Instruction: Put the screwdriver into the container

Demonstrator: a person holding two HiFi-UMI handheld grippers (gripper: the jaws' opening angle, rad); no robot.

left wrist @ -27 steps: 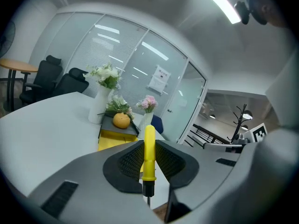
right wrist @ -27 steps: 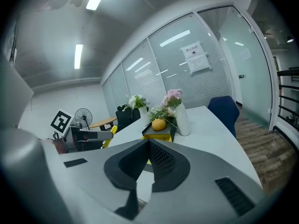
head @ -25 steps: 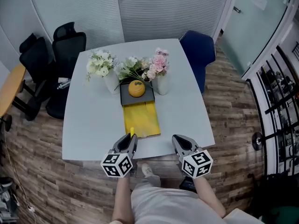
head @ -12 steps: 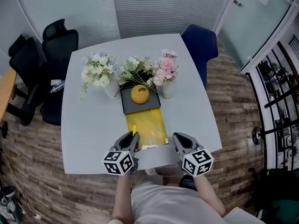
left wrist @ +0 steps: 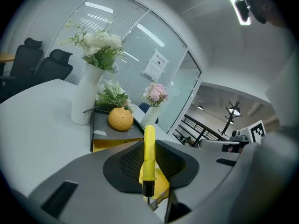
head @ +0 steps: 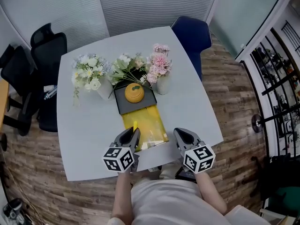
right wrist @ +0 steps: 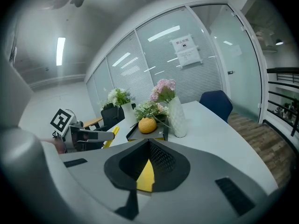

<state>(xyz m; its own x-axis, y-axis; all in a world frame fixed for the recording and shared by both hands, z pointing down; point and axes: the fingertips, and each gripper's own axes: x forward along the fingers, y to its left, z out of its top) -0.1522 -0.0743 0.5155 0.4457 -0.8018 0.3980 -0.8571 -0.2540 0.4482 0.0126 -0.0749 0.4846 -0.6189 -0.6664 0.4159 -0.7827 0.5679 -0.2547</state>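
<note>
My left gripper (head: 133, 133) is shut on a yellow-handled screwdriver (head: 135, 127), whose handle points forward between the jaws (left wrist: 149, 153). It hovers over the near left part of a flat yellow container (head: 149, 122) that sticks out from under a dark grey tray (head: 123, 105). An orange round object (head: 134, 92) sits on that tray. My right gripper (head: 181, 135) is beside the container's near right corner; in the right gripper view its tips (right wrist: 149, 143) meet with nothing between them.
Flowers in a white vase (head: 104, 89) and a ribbed vase (head: 162, 84) flank the tray. Black office chairs (head: 44, 46) stand at the left and a blue chair (head: 190, 32) at the back. The grey table's near edge (head: 154, 159) runs under both grippers.
The table has drawn closer in the head view. Both grippers now reach slightly further over its near edge. The screwdriver tip has come over the yellow container. The grip is unchanged.
</note>
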